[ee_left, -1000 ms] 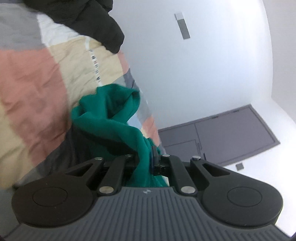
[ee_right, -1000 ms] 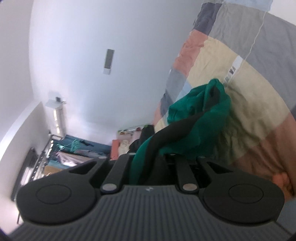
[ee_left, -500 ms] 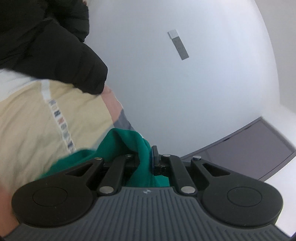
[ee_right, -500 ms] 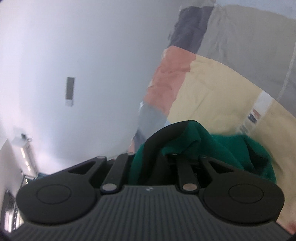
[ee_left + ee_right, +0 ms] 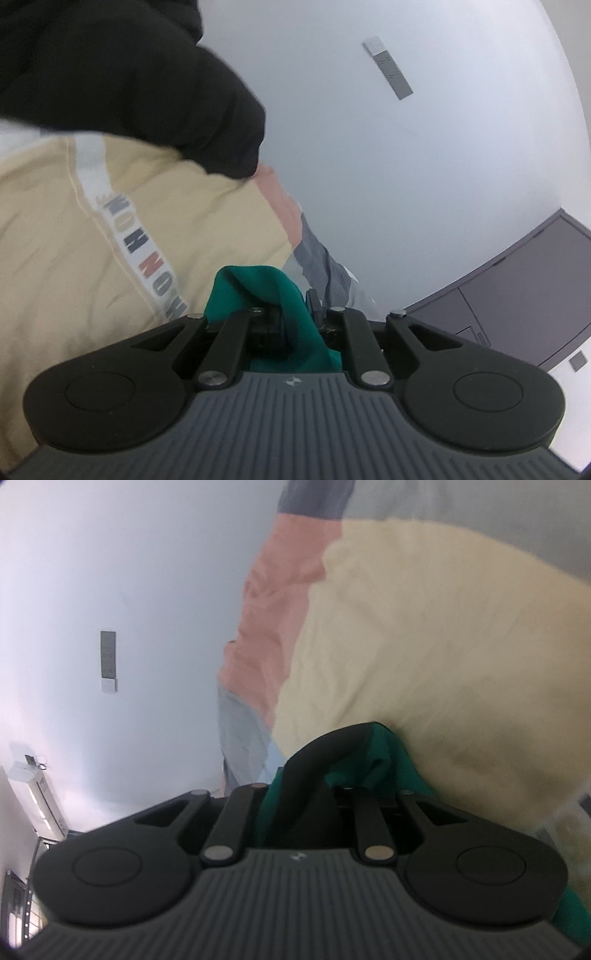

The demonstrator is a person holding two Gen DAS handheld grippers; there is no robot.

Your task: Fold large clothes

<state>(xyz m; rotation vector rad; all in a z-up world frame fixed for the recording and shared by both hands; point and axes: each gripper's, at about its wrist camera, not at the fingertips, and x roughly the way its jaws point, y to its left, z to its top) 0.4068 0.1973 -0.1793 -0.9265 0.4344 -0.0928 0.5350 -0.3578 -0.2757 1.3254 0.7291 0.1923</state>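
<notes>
Left gripper (image 5: 295,317): pointed slightly downward over the bed, rolled so that the bedding fills the left of its view and the wall (image 5: 406,166) the right. Its jaws are nearly closed on a fold of the green garment (image 5: 258,284), which rises between them and bunches just ahead of the tips. They have just been opening a little, with the cloth between them; the pads press on it.

Right gripper (image 5: 306,794): a like pose, tilted slightly down and rolled the other way, bedding on the right of its view and wall on the left. Its jaws are nearly closed on the same green garment, here with a black band (image 5: 321,753) of the garment arching up over the near finger. The jaws have eased apart slightly over the last second, cloth between them.

The garment lies low against the patchwork bedspread (image 5: 55,240), touching its cream panel in both views. The bedspread carries a white strip with lettering (image 5: 144,254) in the left view. A black garment (image 5: 129,85) lies heaped on the bedspread beyond, apart from the green one.

Both views are blurred. A grey cabinet (image 5: 517,280) stands at the wall.
</notes>
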